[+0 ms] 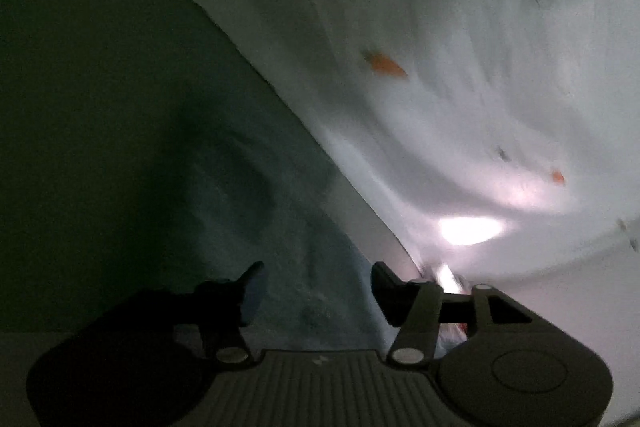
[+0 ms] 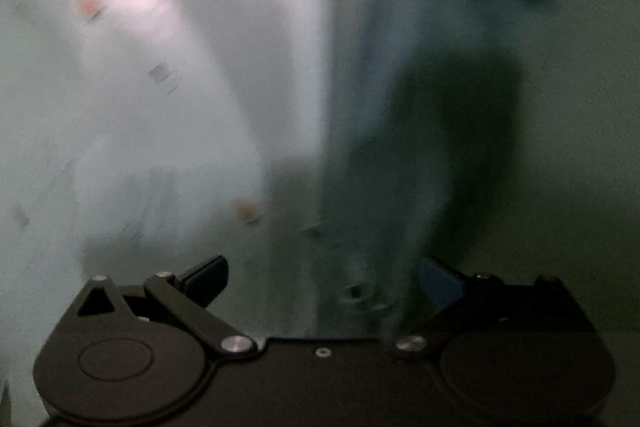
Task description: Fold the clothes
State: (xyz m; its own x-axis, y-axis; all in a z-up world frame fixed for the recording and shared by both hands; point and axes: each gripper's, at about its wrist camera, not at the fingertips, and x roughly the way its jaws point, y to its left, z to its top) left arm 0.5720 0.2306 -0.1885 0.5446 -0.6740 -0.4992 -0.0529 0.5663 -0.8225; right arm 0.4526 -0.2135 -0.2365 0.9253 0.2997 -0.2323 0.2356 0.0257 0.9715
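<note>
A white cloth (image 1: pixel 460 87) with small orange and dark prints fills the right of the left wrist view, lit by a bright glare. A pale blue cloth (image 1: pixel 280 227) lies beside its edge, running down between the fingers of my left gripper (image 1: pixel 318 291), whose jaws stand apart and press on nothing. In the right wrist view the same white printed cloth (image 2: pixel 160 87) is on the left and the blue cloth (image 2: pixel 376 147) in the middle. My right gripper (image 2: pixel 324 283) is wide open over the blue cloth. Both views are dark and blurred.
A dull green surface (image 1: pixel 80 107) takes up the left of the left wrist view and also the right of the right wrist view, green surface (image 2: pixel 580 107). A dark shadow (image 2: pixel 460 127) falls across the blue cloth.
</note>
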